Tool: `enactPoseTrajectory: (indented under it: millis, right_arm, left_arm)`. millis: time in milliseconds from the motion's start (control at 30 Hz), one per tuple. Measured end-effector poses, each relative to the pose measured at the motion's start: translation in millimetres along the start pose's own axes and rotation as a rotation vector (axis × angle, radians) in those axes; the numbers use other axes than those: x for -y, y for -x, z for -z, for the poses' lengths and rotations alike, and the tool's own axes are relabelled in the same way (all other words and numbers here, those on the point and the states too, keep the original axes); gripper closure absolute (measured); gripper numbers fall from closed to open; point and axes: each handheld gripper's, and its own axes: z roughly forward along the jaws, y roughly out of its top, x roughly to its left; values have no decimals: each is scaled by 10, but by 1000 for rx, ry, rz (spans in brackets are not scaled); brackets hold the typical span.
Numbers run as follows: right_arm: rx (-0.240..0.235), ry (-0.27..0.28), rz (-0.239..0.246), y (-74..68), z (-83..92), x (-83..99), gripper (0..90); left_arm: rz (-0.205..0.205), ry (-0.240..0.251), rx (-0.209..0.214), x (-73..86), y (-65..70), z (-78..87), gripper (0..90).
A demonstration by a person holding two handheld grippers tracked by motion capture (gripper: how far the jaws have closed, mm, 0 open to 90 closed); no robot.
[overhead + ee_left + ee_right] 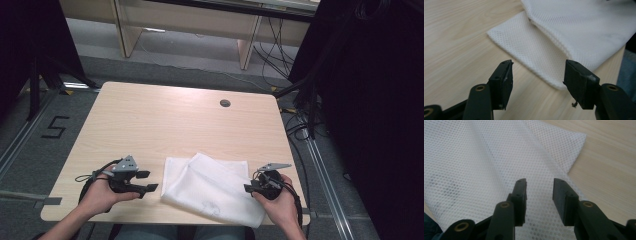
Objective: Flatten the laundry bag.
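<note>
Both grippers spread empty: left gripper (148,181) has the folded white mesh cloth (210,187) at three o'clock, right gripper (248,188) nearer, touching its edge.

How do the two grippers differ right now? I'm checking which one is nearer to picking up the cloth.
The left gripper sits beside the white mesh cloth, over bare table; the right gripper is at the cloth's other edge, and its own view looks onto mesh. The left gripper's jaws frame the cloth's corner from a little way off; the right gripper's jaws look closer to the fabric. Both are open and hold nothing.
</note>
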Motion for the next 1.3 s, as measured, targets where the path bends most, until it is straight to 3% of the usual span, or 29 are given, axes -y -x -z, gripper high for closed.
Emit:
enactPoseTrajectory:
  millis: [67, 100, 167, 233, 267, 300, 333, 367, 433, 500, 567, 600, 633, 700, 733, 767, 800, 833, 867, 967, 1000, 1067, 1100, 1167, 1300]
  right_arm:
    - [2, 0, 13, 16, -4, 3, 687]
    - [-9, -4, -14, 12, 9, 6, 704]
    - [-12, -40, 14, 47, 30, 13, 739]
    - [-8, -43, 6, 40, 45, 23, 766]
    - [-15, -56, 14, 51, 58, 29, 802]
    - [-9, -83, -19, 47, 90, 20, 868]
    - [-9, -83, -19, 47, 90, 20, 868]
    - [0, -118, -25, 20, 124, -14, 900]
    - [11, -116, -1, -9, 135, -45, 900]
    - [13, -141, -10, -51, 143, -53, 900]
    - [7, -165, 11, -97, 128, -53, 900]
    - [8, -200, 49, -116, 79, -39, 900]
    - [11, -230, 33, -135, 60, -32, 900]
    - [4, -235, 38, -141, 37, -24, 900]
    - [-4, -256, 57, -122, 4, -22, 900]
    - [-4, -278, 44, -122, -19, -17, 900]
    - [1, -292, 43, -115, -77, -14, 900]
    - [1, -292, 43, -115, -77, -14, 900]
    - [0, -308, 33, -127, -131, -23, 900]
    - [-7, -312, 56, -135, -190, -45, 900]
    - [-11, -323, 32, -166, -210, -56, 900]
    - [1, -315, 82, -173, -296, -93, 900]
    - [1, -315, 82, -173, -296, -93, 900]
    - [18, -343, 32, -237, -322, -150, 900]
    - [28, -330, 42, -228, -384, -203, 900]
  left_arm:
    - [17, 15, 5, -10, 13, -14, 388]
    - [41, 34, 33, -39, 36, -44, 389]
    - [46, 64, 59, -70, 90, -75, 412]
    - [42, 72, 62, -89, 132, -88, 433]
    - [14, 77, 61, -120, 192, -102, 475]
    - [-6, 79, 67, -139, 227, -110, 581]
    - [-25, 75, 58, -159, 286, -125, 581]
    - [-83, 28, 88, -195, 376, -153, 725]
    - [-89, 25, 91, -207, 427, -171, 816]
    - [-94, -3, 102, -234, 502, -189, 855]
    - [-137, -16, 103, -273, 555, -217, 868]
    - [-139, -12, 96, -290, 581, -245, 883]
    - [-140, -22, 100, -311, 591, -272, 885]
    - [-150, -44, 107, -342, 590, -350, 887]
    - [-145, -53, 105, -353, 591, -392, 891]
    - [-162, -55, 116, -368, 572, -443, 891]
    - [-135, -76, 115, -378, 572, -530, 893]
    - [-135, -76, 115, -378, 572, -530, 893]
    - [-164, -104, 106, -393, 550, -587, 892]
    - [-191, -133, 97, -388, 523, -628, 892]
    - [-185, -141, 99, -376, 517, -643, 892]
    - [-190, -175, 101, -345, 482, -640, 893]
    - [-190, -175, 101, -345, 482, -640, 893]
    - [-171, -192, 92, -323, 445, -630, 893]
    - [-172, -228, 70, -272, 386, -639, 895]
